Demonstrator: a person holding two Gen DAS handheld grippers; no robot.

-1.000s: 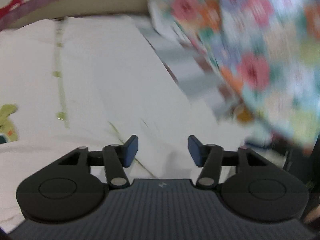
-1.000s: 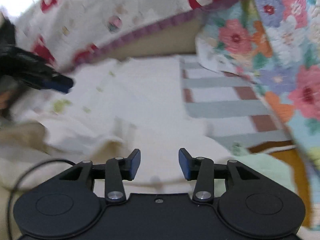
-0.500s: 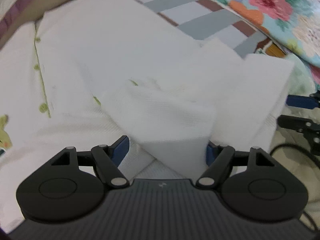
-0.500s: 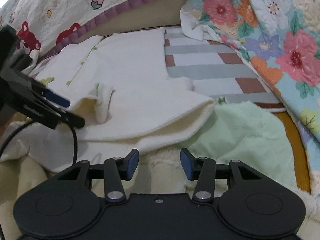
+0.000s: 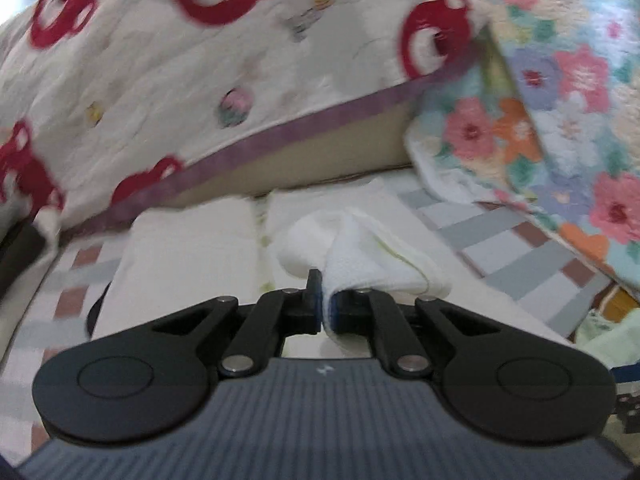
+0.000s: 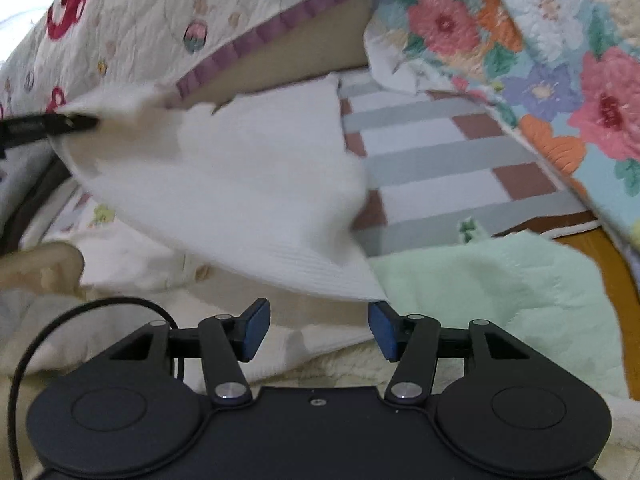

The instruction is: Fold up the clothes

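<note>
the left gripper has just snapped closed and now pinches a bunched corner of the white garment; half a second ago its jaws stood wide around that same fold, so the grasp is new; the pinched cloth rises off the bed in a soft peak while the rest of the garment lies flat over the striped sheet, below the red-printed quilt and beside the floral quilt; in the right wrist view the left gripper shows at the far left, drawing the white garment up into a slanted sheet; a moment ago that cloth lay slack; the right gripper has been spreading its jaws and they stand wide apart, nothing between the pads, with the garment's lower edge just beyond them and a pale green cloth to the right; to my eye a fold is under way, one corner secured; the right gripper probably needs to catch the near edge next.
</note>
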